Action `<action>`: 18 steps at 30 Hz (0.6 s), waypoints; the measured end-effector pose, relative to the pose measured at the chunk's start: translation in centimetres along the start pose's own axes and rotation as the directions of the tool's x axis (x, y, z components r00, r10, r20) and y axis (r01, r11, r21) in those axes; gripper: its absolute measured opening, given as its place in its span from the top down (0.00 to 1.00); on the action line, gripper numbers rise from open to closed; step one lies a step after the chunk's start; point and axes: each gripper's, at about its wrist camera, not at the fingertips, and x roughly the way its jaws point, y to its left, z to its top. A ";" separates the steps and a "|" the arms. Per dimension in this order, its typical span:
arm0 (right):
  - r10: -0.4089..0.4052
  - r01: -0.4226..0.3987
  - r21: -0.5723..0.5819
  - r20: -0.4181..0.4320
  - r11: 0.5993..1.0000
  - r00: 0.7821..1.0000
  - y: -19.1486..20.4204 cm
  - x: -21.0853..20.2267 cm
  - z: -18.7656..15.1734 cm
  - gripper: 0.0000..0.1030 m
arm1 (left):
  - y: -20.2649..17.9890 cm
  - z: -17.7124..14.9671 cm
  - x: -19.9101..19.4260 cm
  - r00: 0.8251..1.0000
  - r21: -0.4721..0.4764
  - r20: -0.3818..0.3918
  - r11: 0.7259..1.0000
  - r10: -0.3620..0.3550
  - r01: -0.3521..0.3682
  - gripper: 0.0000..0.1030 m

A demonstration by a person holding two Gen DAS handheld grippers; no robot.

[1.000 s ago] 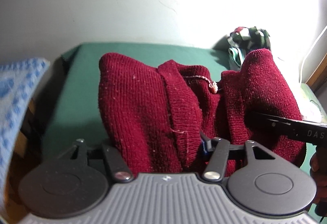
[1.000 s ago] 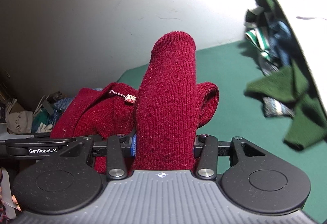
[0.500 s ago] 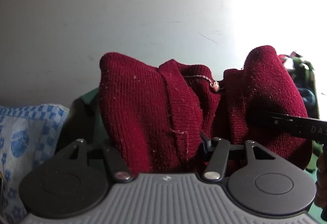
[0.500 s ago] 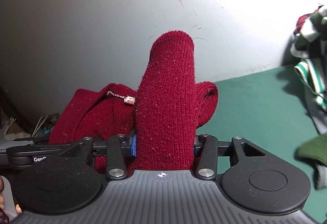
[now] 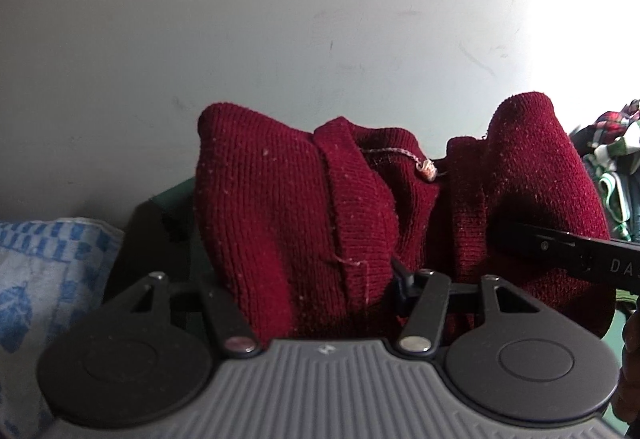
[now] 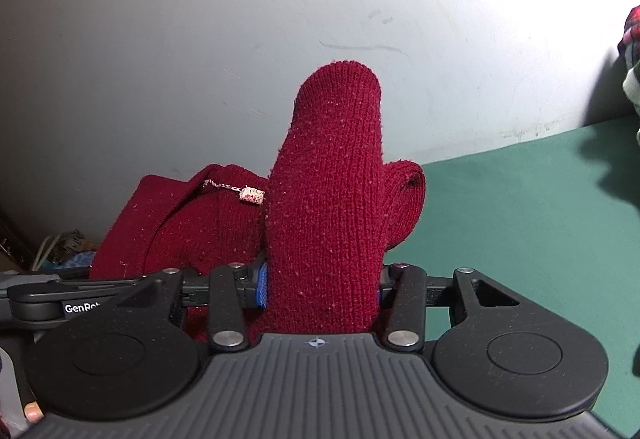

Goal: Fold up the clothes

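A dark red knitted sweater [image 5: 288, 223] is held up in the air between both grippers. My left gripper [image 5: 320, 291] is shut on a bunched fold of it. My right gripper [image 6: 320, 283] is shut on another thick fold of the sweater [image 6: 328, 199], which rises above the jaws. A small white label on a thread [image 6: 252, 195] hangs at the collar. The right gripper's body [image 5: 580, 255] shows at the right of the left wrist view, the left gripper's body [image 6: 60, 303] at the left of the right wrist view. The fingertips are hidden in the knit.
A green table surface [image 6: 520, 219] lies lower right, in front of a pale wall [image 6: 240, 39]. A pile of striped and checked clothes [image 5: 612, 159] sits at the far right. A blue-and-white patterned cloth [image 5: 44, 279] is at the left.
Both grippers have lifted and tilted upward with the sweater. The green table has dropped out of most of both views and the wall fills them. The grips are unchanged.
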 end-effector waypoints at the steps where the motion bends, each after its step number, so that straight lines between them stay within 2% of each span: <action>1: -0.005 0.005 -0.001 -0.006 1.000 1.000 -0.2 0.4 0.0 0.55 | 0.1 0.0 0.5 1.000 0.000 -0.006 1.000 -0.002 0.002 0.42; 6: -0.015 0.014 -0.009 -0.019 1.000 1.000 -0.8 1.6 0.2 0.55 | 0.8 0.1 2.0 1.000 -0.016 -0.010 1.000 -0.015 0.014 0.37; 11: -0.042 0.041 -0.028 -0.036 0.999 0.998 -1.2 2.3 -0.3 0.54 | 0.6 -0.1 2.7 1.000 0.001 -0.017 1.000 -0.007 0.007 0.24; 16: -0.058 0.058 -0.005 -0.040 0.998 0.997 -1.9 2.1 -1.1 0.44 | 0.6 -0.4 2.9 1.000 0.009 -0.016 1.000 -0.006 0.006 0.14; 18: -0.058 0.058 -0.003 -0.040 0.998 0.998 -2.1 1.9 -0.8 0.37 | 0.8 -0.4 2.5 1.000 0.014 -0.011 1.000 -0.009 0.009 0.14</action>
